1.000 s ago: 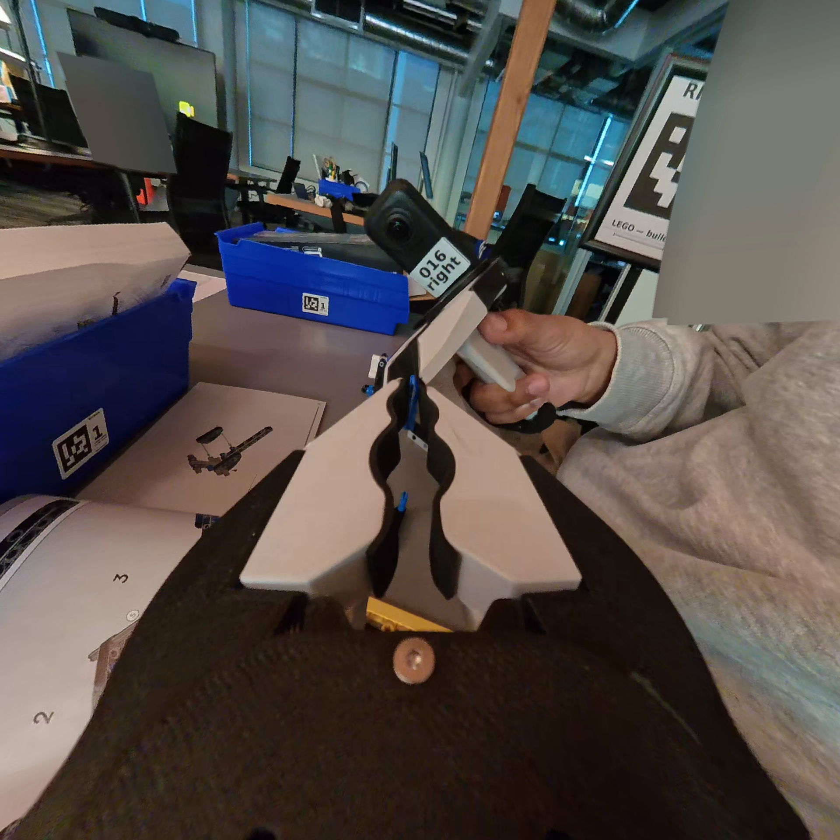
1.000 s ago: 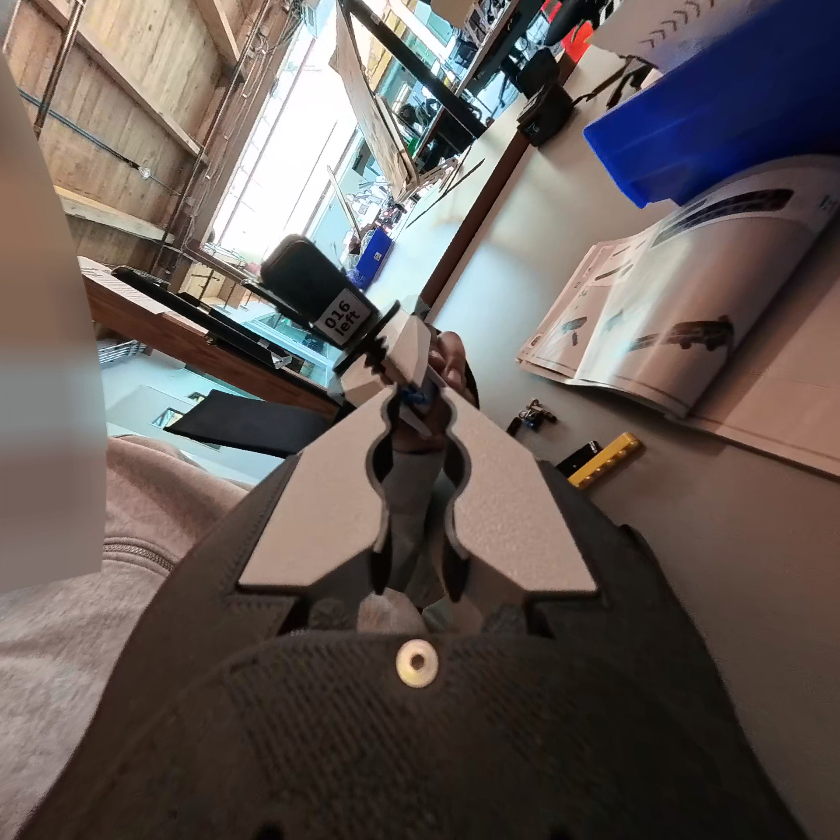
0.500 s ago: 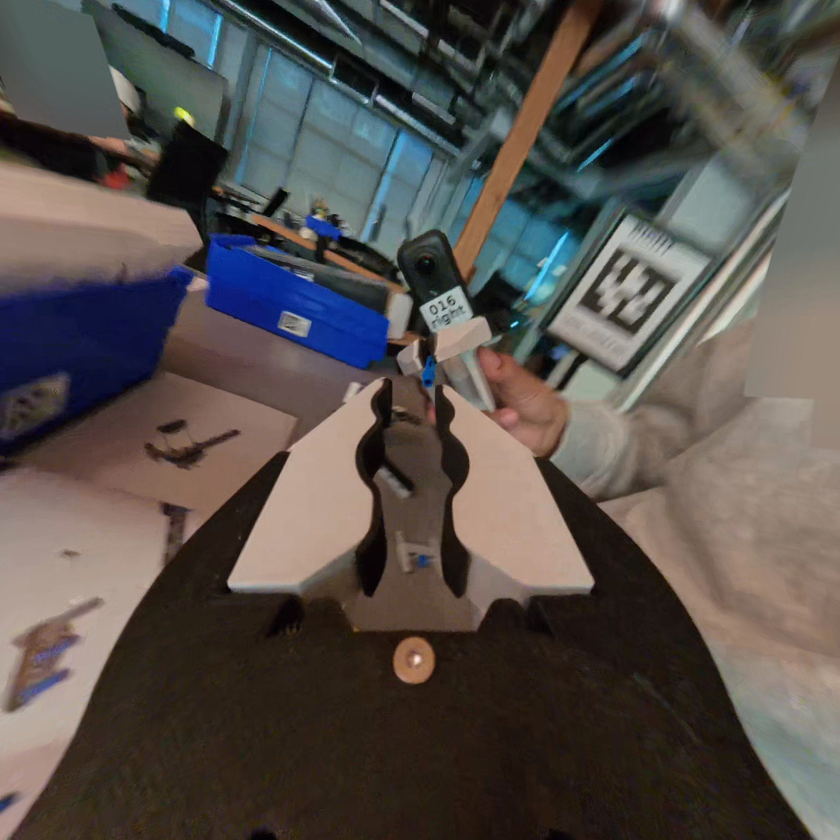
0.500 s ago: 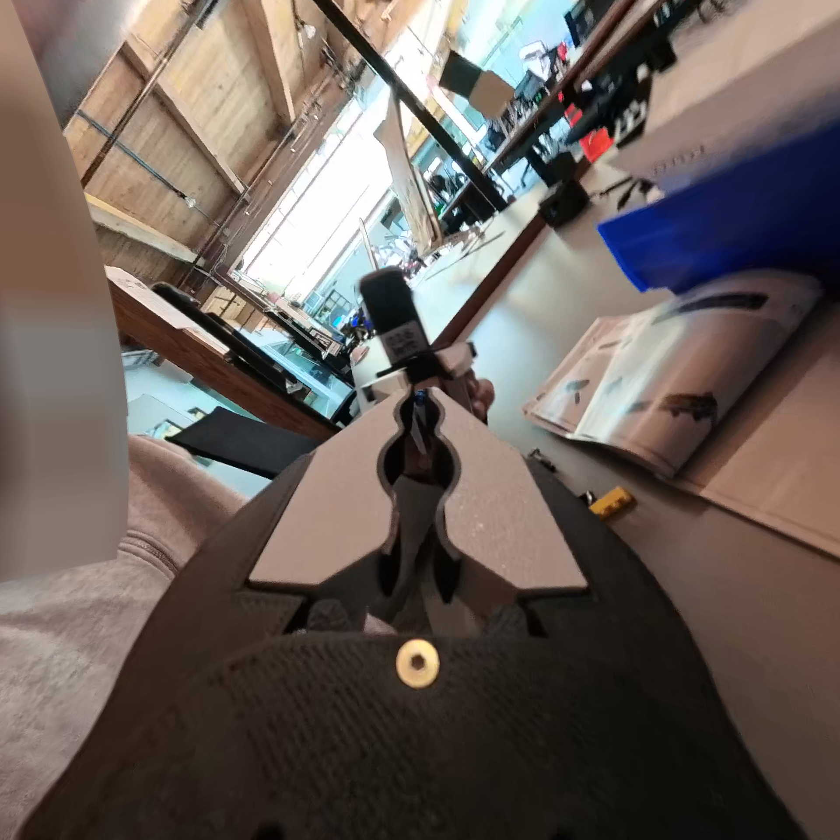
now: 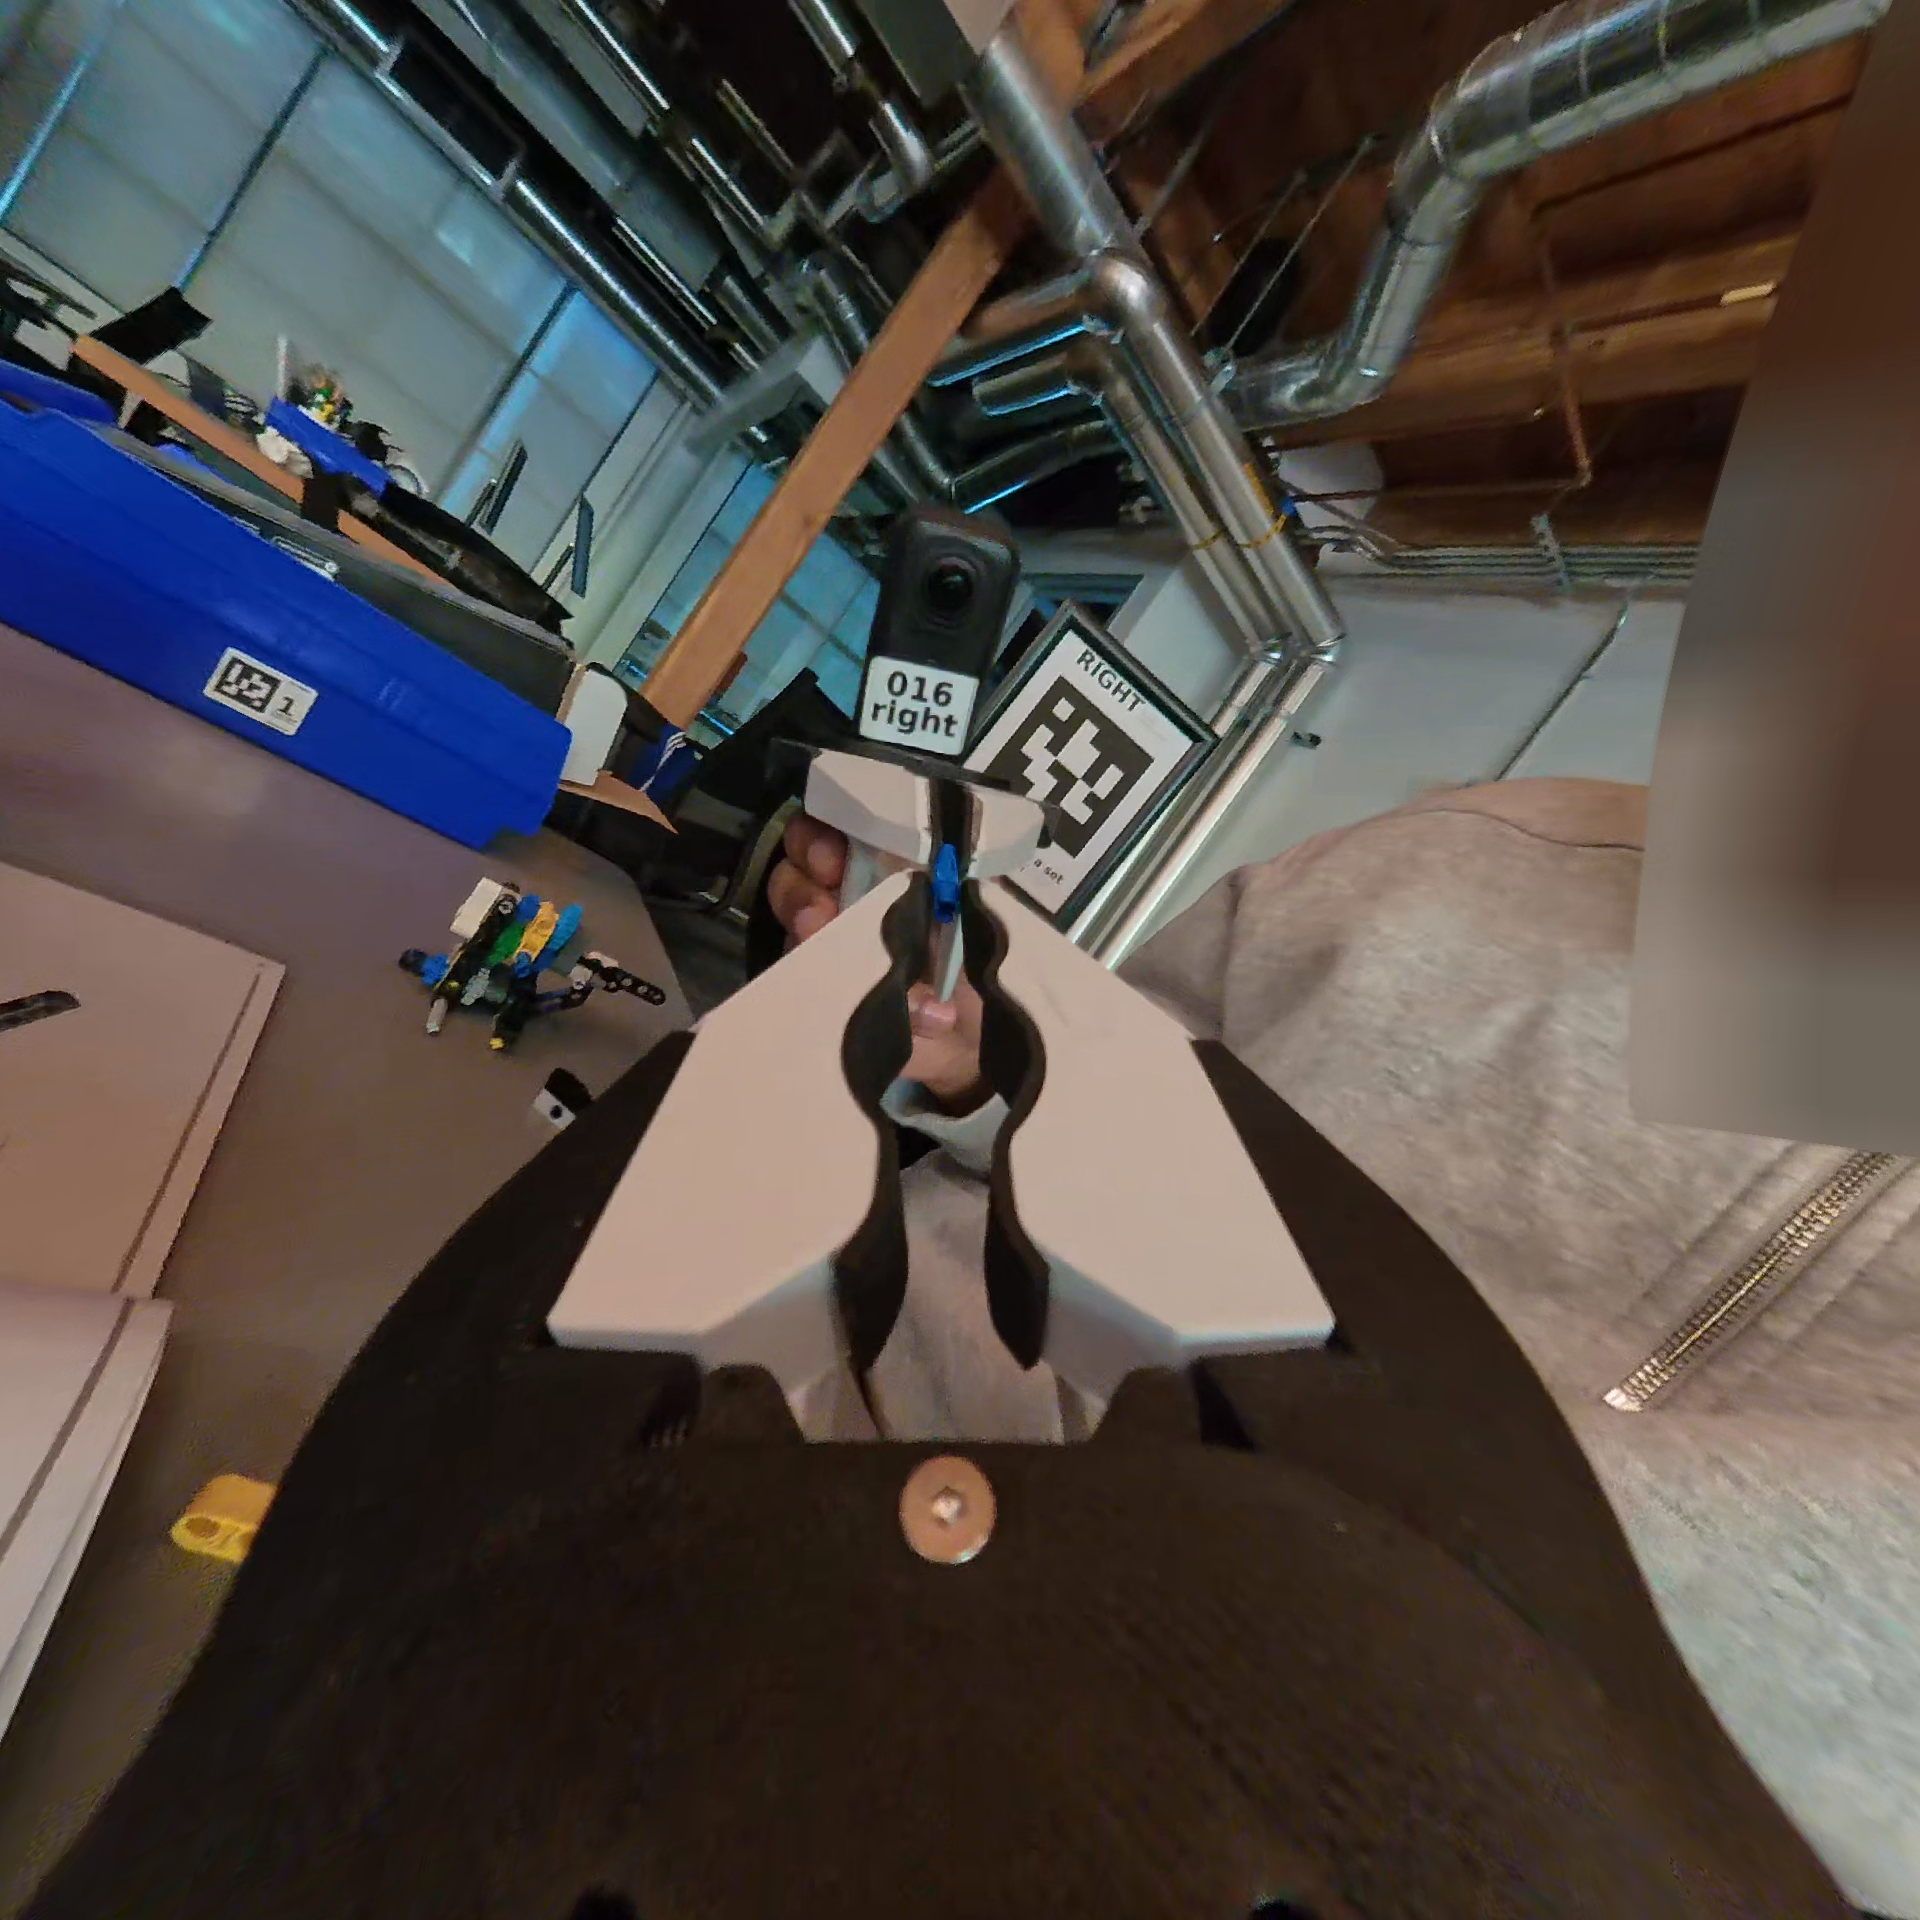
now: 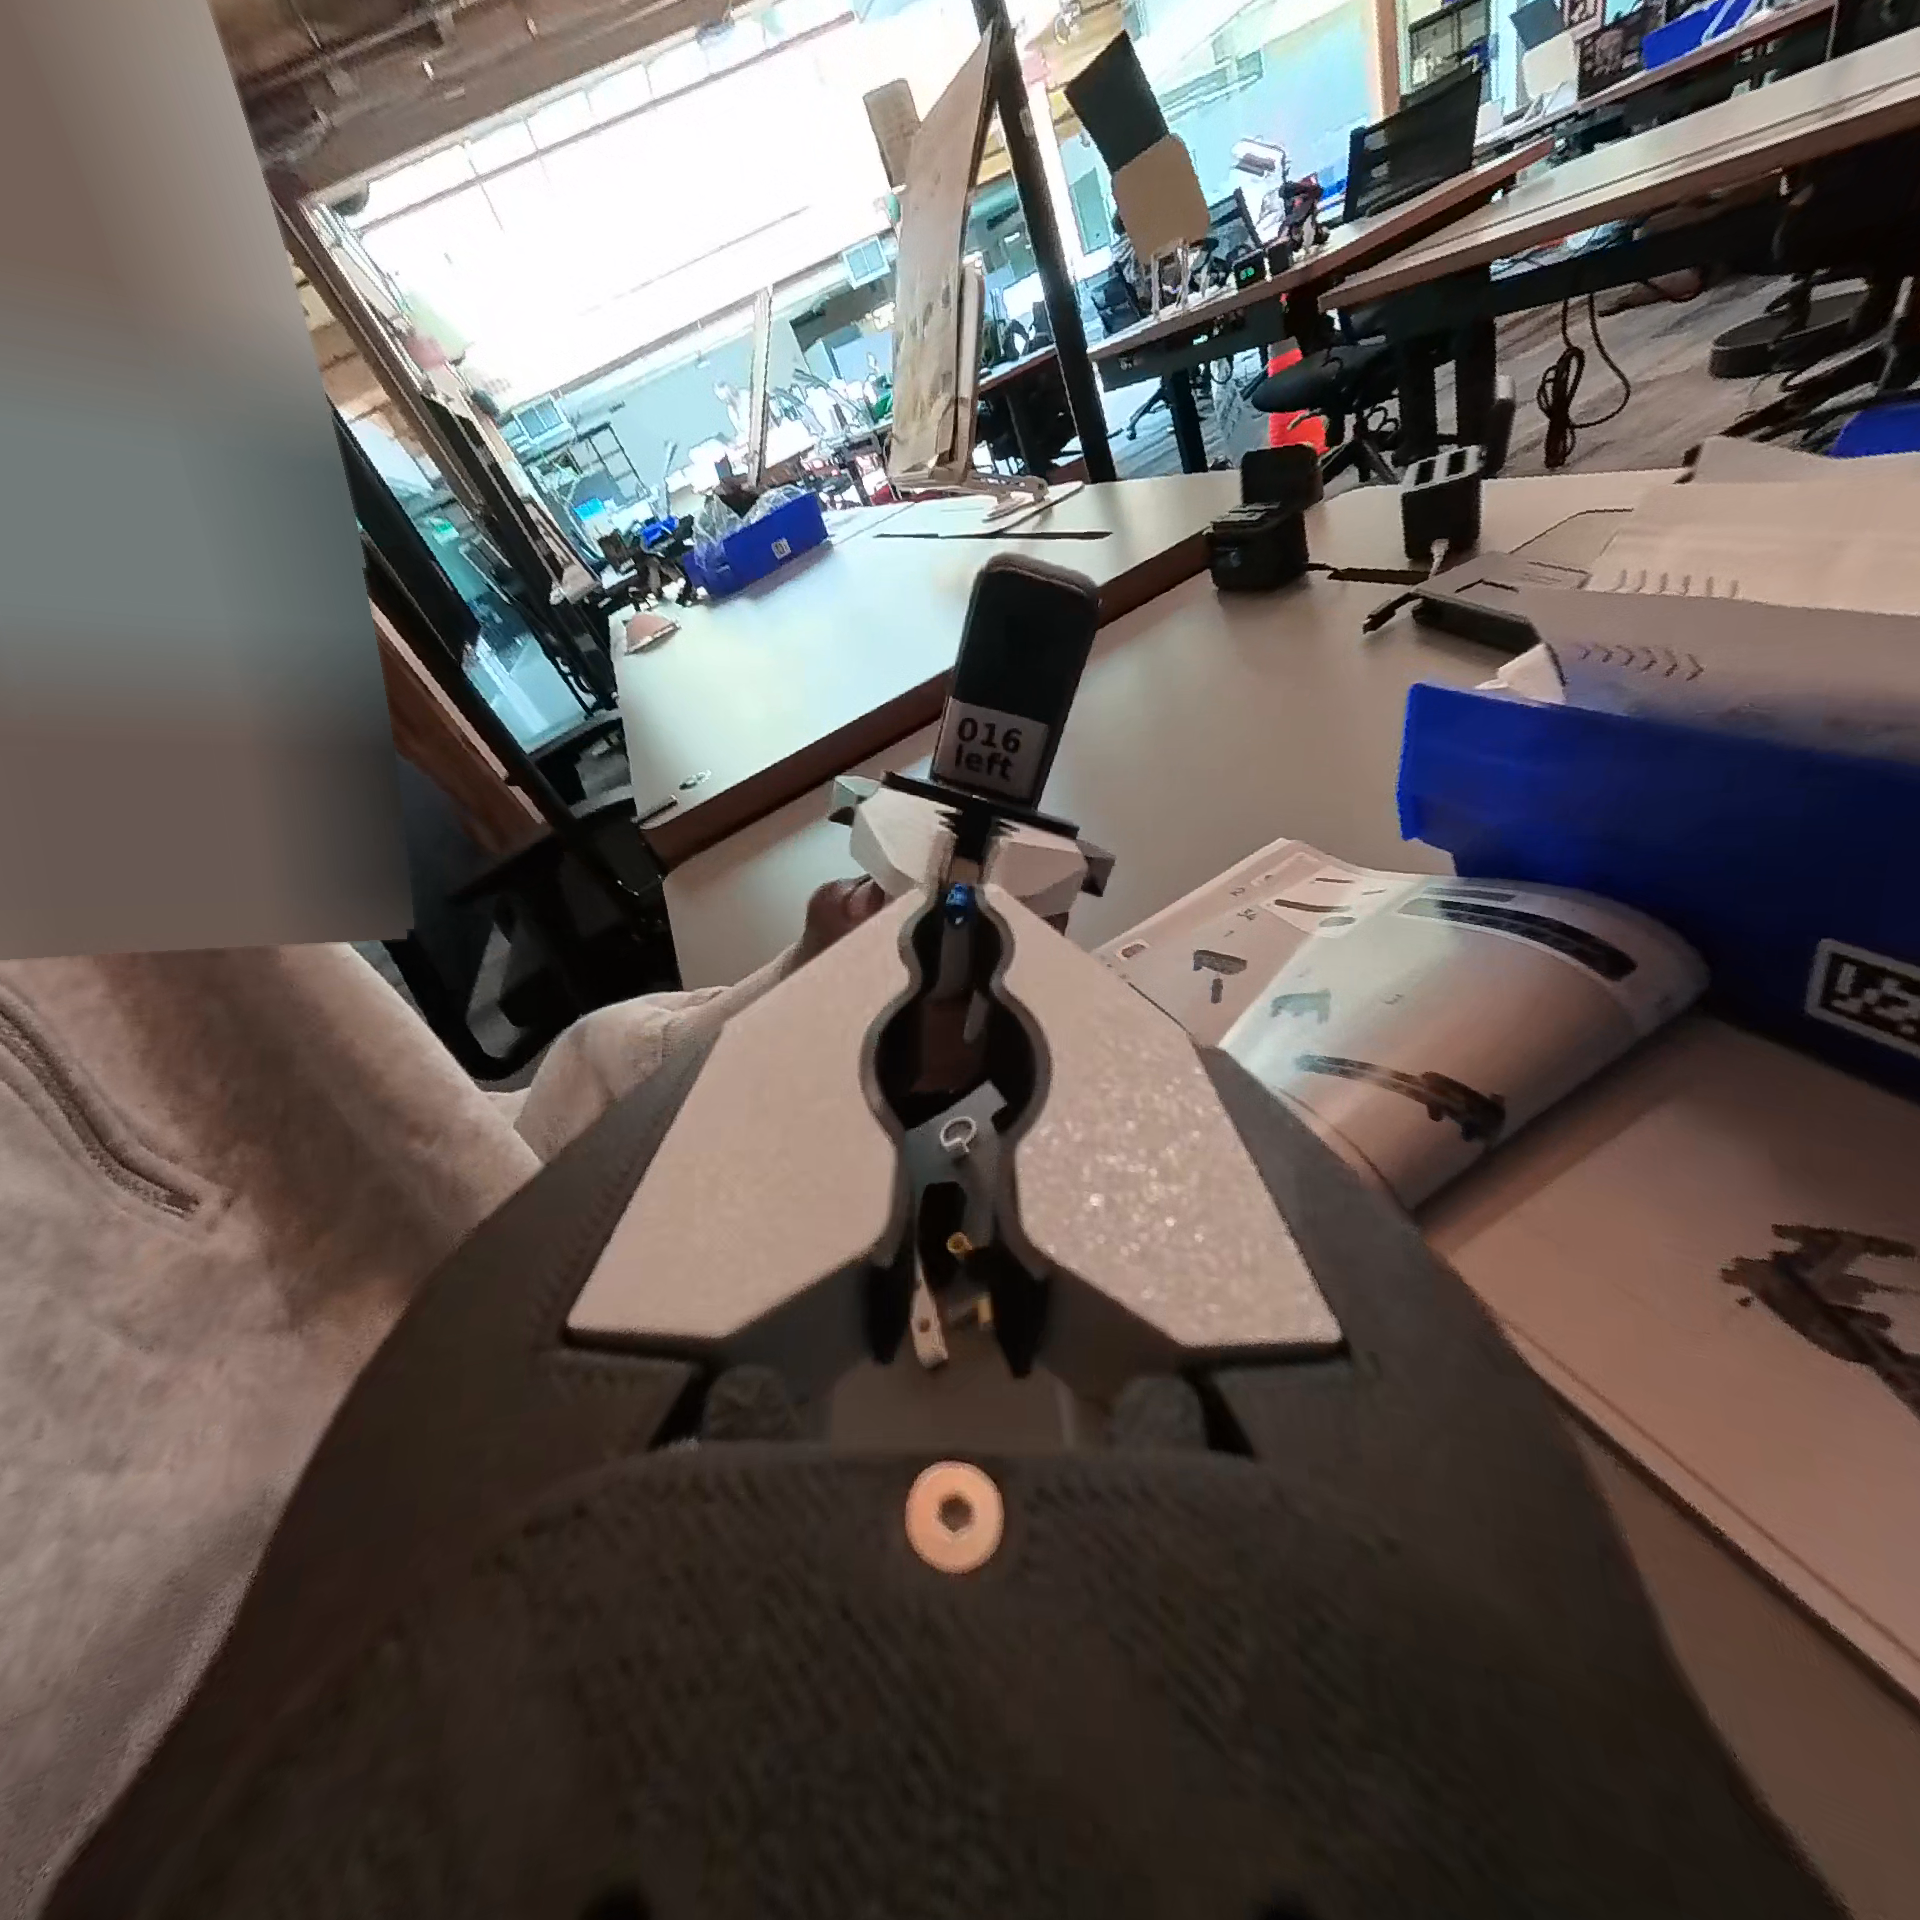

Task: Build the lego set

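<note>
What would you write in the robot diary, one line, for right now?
left claw: nearly shut, tip to tip with right claw | right claw: nearly shut | blue lego piece: between both tips | half-built model: on table

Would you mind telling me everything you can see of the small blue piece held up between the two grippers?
The small blue piece is a tiny bright blue plastic part, too small to make out its shape. It is held in the air above the table edge, in front of the person's grey sweater, at the point where the tips of the left gripper and the right gripper meet head-on. Both sets of tips close around it, and both appear to touch it. A thin pale piece seems to hang just below it.
</note>
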Demonstrator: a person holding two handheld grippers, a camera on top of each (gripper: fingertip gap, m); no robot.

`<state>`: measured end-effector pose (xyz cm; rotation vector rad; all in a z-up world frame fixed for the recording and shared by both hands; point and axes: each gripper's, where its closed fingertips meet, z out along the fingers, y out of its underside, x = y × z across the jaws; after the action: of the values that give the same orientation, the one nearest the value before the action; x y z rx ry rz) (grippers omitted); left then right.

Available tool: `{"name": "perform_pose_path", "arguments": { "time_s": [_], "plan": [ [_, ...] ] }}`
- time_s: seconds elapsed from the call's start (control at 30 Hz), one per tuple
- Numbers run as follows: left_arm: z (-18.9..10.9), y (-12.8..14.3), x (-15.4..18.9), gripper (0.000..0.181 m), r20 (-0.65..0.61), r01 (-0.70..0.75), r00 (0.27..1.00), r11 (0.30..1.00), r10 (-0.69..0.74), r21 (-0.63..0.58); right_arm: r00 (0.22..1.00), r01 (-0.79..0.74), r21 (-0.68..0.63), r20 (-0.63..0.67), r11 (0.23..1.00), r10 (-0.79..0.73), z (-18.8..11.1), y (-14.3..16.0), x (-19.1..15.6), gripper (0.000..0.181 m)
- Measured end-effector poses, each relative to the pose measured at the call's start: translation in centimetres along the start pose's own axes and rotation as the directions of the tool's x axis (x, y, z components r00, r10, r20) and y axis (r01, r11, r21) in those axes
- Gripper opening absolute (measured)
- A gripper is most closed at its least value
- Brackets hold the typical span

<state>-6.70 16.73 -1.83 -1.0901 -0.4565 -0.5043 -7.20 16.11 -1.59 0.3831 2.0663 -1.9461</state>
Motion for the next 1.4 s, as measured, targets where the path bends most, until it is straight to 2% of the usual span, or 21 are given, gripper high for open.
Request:
{"name": "perform_pose_path", "arguments": {
  "time_s": [0.07, 0.17, 0.3, 0.4, 0.57, 0.8, 0.87, 0.93, 1.0, 1.03, 1.1, 1.13, 1.2, 1.3, 1.4],
  "plan": [
    [-0.2, -0.1, 0.2, 0.003, 0.006, -0.019, 1.0, 1.0, 0.019, -0.005, 1.0, 0.028, -0.008, -0.001, 1.0, -0.028, 0.1, 0.1, -0.1, 0.003],
    [-0.4, -0.1, 0.5, 0.003, -0.014, -0.012, 1.0, 1.0, 0.012, -0.008, 0.993, 0.121, -0.015, -0.006, 0.993, -0.121, 0.1, 0.1, -0.4, 0.019],
    [-0.4, 0.2, 0.6, 0.003, -0.015, -0.013, 1.0, 0.999, 0.012, -0.031, 0.952, 0.3, -0.064, -0.051, 0.952, -0.303, -0.3, 0.2, -0.6, 0.015],
    [-0.2, 0.5, 0.6, 0.003, -0.019, -0.017, 1.0, 0.998, 0.016, -0.054, 0.928, 0.358, -0.112, -0.066, 0.927, -0.366, -0.3, 0.6, -0.6, 0.018],
    [0.1, 0.8, 0.5, 0.003, -0.016, -0.01, 1.0, 0.998, 0.009, -0.069, 0.932, 0.349, -0.13, -0.056, 0.928, -0.358, -0.1, 1.1, -0.7, 0.004],
    [0.0, 0.8, 0.3, 0.003, -0.001, -0.024, 1.0, 0.997, 0.024, -0.071, 0.929, 0.35, -0.151, -0.067, 0.924, -0.363, -0.1, 1.1, -0.6, 0.003],
    [-0.7, -0.3, -0.1, 0.013, 0.039, -0.037, 0.999, 0.999, 0.038, -0.012, 0.927, 0.352, -0.128, -0.091, 0.927, -0.364, -0.4, 0.4, -0.5, 0.003],
    [-2.7, -2.0, -0.9, 0.018, 0.122, -0.072, 0.991, 0.994, 0.062, 0.078, 0.933, 0.33, -0.111, -0.109, 0.937, -0.342, -1.0, -0.3, -0.3, 0.003],
    [-5.9, -4.1, -2.3, 0.011, 0.342, -0.221, 0.926, 0.964, 0.161, 0.144, 0.936, 0.312, -0.112, -0.134, 0.944, -0.325, -1.6, -0.6, 0.1, 0.002],
    [-7.5, -5.3, -2.2, 0.0, 0.458, -0.357, 0.852, 0.921, 0.252, 0.159, 0.935, 0.307, -0.114, -0.149, 0.945, -0.322, -1.9, -0.7, 0.4, 0.002],
    [-10.5, -7.6, -0.8, 0.0, 0.623, -0.541, 0.713, 0.818, 0.323, 0.195, 0.935, 0.295, -0.122, -0.17, 0.948, -0.313, -2.3, -0.7, 0.9, 0.003],
    [-11.6, -8.3, -0.1, 0.0, 0.664, -0.59, 0.672, 0.779, 0.328, 0.212, 0.935, 0.287, -0.126, -0.176, 0.95, -0.306, -2.4, -0.6, 1.0, 0.003],
    [-13.8, -9.1, 0.2, 0.0, 0.738, -0.634, 0.609, 0.737, 0.289, 0.235, 0.937, 0.271, -0.143, -0.189, 0.952, -0.295, -2.4, -0.5, 1.4, 0.003],
    [-16.7, -9.8, -0.8, 0.0, 0.846, -0.652, 0.504, 0.719, 0.175, 0.239, 0.931, 0.261, -0.186, -0.21, 0.947, -0.297, -2.1, 0.0, 1.9, 0.003],
    [-18.7, -10.0, -2.2, 0.0, 0.942, -0.678, 0.32, 0.718, 0.099, 0.155, 0.927, 0.235, -0.247, -0.235, 0.94, -0.293, -1.7, 0.9, 2.4, 0.003]
  ]
}}
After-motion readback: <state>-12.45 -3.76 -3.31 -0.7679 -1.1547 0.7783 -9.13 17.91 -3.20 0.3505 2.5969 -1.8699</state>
